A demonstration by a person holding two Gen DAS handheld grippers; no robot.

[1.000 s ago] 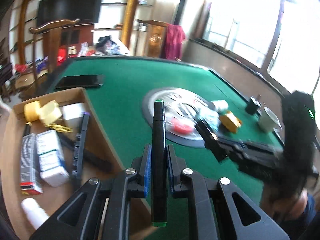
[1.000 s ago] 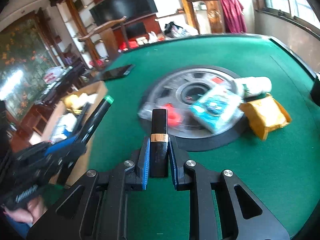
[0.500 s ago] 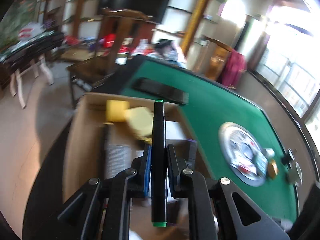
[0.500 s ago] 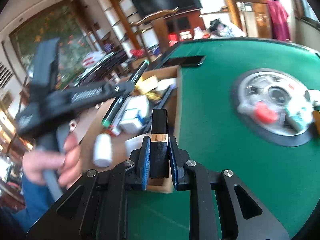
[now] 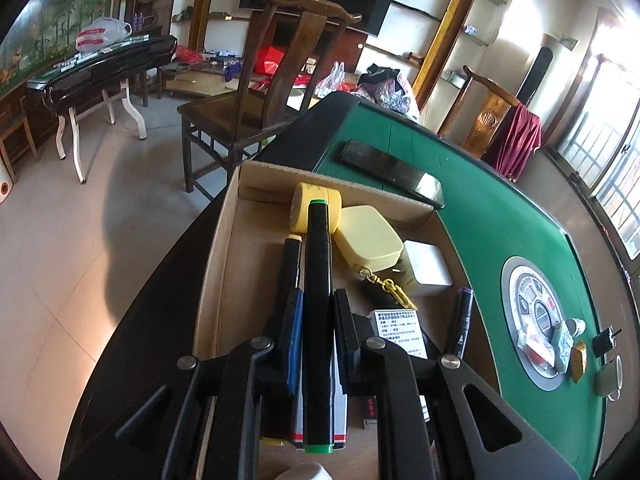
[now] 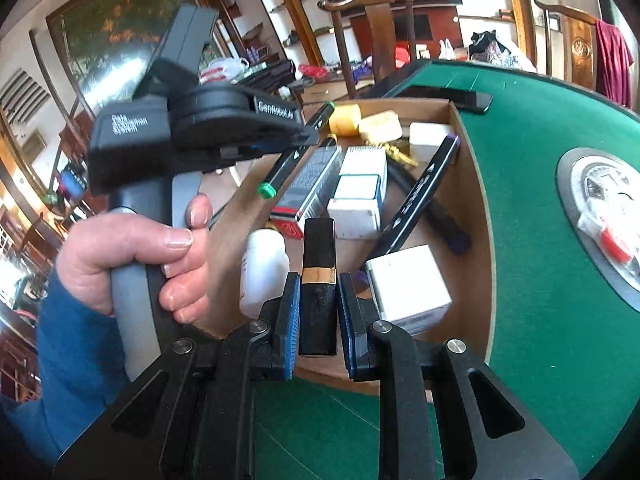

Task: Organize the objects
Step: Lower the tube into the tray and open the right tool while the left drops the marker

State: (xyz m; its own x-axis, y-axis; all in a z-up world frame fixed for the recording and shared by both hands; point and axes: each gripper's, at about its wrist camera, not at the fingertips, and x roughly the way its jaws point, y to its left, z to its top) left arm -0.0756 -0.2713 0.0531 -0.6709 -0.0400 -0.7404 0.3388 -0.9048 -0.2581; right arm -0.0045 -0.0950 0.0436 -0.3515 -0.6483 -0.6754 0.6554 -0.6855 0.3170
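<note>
- Left wrist view: the left gripper [image 5: 316, 340] has its jaws closed tight on a black marker with green caps [image 5: 318, 304], which runs lengthways between the pads and points into the cardboard box [image 5: 218, 248].
- The marker hangs above the box's left half, over another black marker with a yellow cap [image 5: 290, 264] and near the yellow roll [image 5: 308, 210] and the pale yellow case [image 5: 368, 240].
- To do this well, lower the tip toward the bare cardboard at the left wall, lay the marker parallel to the one already there, and only then ease the jaws apart, so it does not bounce off the boxes beneath.
- Right wrist view: the right gripper [image 6: 318, 316] is clamped on a black tube with a gold band [image 6: 319, 280], upright between the blue pads, at the near edge of the box.
- Below it lie a white bottle [image 6: 262, 268] and a white cube box [image 6: 408, 284]; the gap between them looks like the best landing spot.
- The hand [image 6: 132, 256] holding the left gripper is close by, so let one item go at a time to avoid a knock.
</note>
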